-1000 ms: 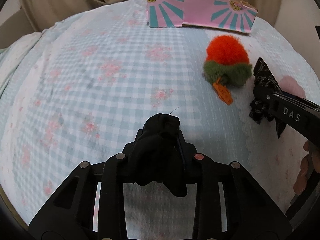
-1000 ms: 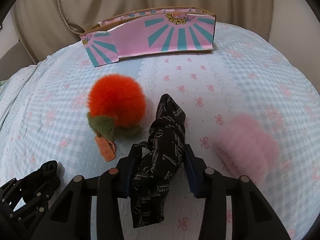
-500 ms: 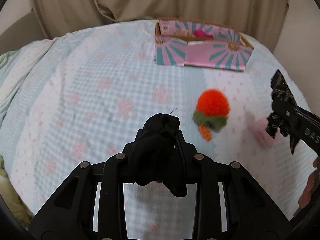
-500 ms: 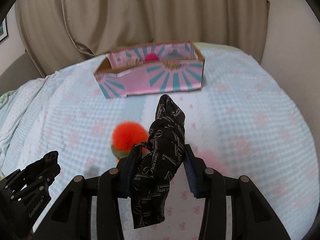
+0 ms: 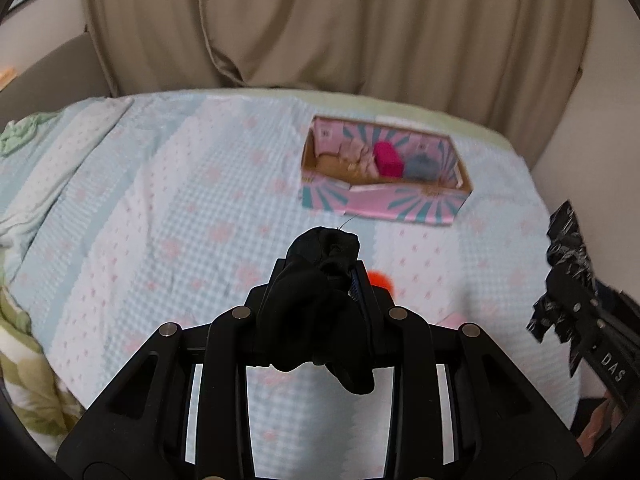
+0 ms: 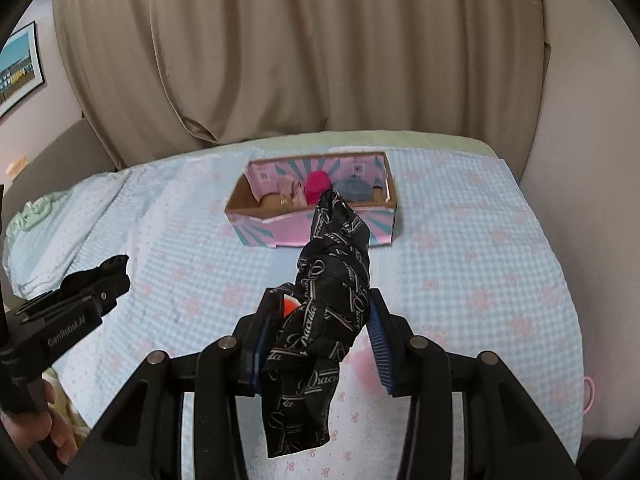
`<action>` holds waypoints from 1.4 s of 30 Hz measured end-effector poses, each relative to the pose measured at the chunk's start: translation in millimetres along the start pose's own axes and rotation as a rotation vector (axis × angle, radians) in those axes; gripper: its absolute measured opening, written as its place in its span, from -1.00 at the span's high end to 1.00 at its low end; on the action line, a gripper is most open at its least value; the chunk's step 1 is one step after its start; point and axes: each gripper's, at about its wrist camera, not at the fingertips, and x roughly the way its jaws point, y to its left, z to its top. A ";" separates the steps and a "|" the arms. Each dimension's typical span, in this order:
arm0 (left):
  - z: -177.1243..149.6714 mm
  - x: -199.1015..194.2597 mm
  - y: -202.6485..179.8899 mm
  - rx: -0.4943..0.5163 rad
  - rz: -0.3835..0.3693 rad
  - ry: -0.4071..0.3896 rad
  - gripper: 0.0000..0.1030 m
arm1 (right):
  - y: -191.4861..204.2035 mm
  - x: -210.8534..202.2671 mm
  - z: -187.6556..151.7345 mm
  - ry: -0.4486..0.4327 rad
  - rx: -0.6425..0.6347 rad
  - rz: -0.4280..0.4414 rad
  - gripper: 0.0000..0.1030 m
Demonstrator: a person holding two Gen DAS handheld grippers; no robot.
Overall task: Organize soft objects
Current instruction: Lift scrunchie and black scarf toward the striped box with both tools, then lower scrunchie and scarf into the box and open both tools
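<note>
My left gripper (image 5: 320, 280) is shut on a plain black cloth bundle (image 5: 316, 300) and holds it high above the bed. My right gripper (image 6: 320, 320) is shut on a black scarf with white script (image 6: 324, 320), also raised. The pink and teal cardboard box (image 5: 384, 200) lies on the far side of the bed, open on top, with a magenta item (image 5: 387, 159), a grey-blue item and beige items inside. It also shows in the right wrist view (image 6: 280, 232). An orange pom-pom (image 5: 380, 280) peeks out behind my left fingers.
The bed carries a light blue checked quilt (image 5: 160, 220) with pink flowers. A pink fluffy item (image 6: 360, 360) lies below my right gripper. A green patterned blanket (image 5: 24, 360) lies at the left edge. Beige curtains (image 6: 320, 60) hang behind the bed.
Both grippers have risen well above the bed with their cloths held. The box's inside has come into view, and the orange pom-pom now sits mostly hidden behind the fingers.
</note>
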 end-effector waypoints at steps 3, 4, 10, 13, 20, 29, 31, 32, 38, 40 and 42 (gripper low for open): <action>21.1 -11.1 -9.8 -0.016 -0.030 -0.021 0.48 | -8.6 -5.2 18.8 -0.006 -0.005 0.014 0.23; 30.0 -13.6 -13.0 -0.024 -0.040 -0.032 0.48 | -11.8 -5.6 26.1 -0.008 -0.006 0.016 0.23; 71.0 -6.8 -19.2 -0.050 -0.043 -0.057 0.48 | -27.0 3.4 68.9 -0.008 -0.017 0.033 0.23; 88.4 6.5 -20.2 -0.062 -0.043 -0.051 0.48 | -31.7 14.5 84.1 -0.002 -0.013 0.048 0.23; 131.7 51.2 -21.5 -0.067 -0.070 -0.016 0.48 | -34.1 59.8 128.1 0.049 -0.030 0.089 0.23; 192.0 131.5 -20.7 -0.045 -0.127 0.044 0.48 | -22.0 142.6 196.3 0.128 -0.022 0.160 0.23; 200.6 158.3 -20.6 -0.049 -0.142 0.085 0.48 | -16.8 164.0 206.0 0.150 -0.022 0.164 0.23; 204.2 170.3 -20.5 -0.053 -0.148 0.100 0.48 | -11.2 181.1 212.0 0.161 -0.030 0.157 0.23; 206.1 265.7 -24.5 0.000 -0.162 0.214 0.48 | 17.0 269.1 217.9 0.263 -0.065 0.187 0.23; 196.3 298.9 -21.3 -0.008 -0.162 0.272 0.48 | 21.3 293.6 213.9 0.303 -0.068 0.190 0.23; 187.9 320.3 -19.8 -0.006 -0.167 0.302 0.48 | 25.5 317.5 206.8 0.345 -0.060 0.204 0.23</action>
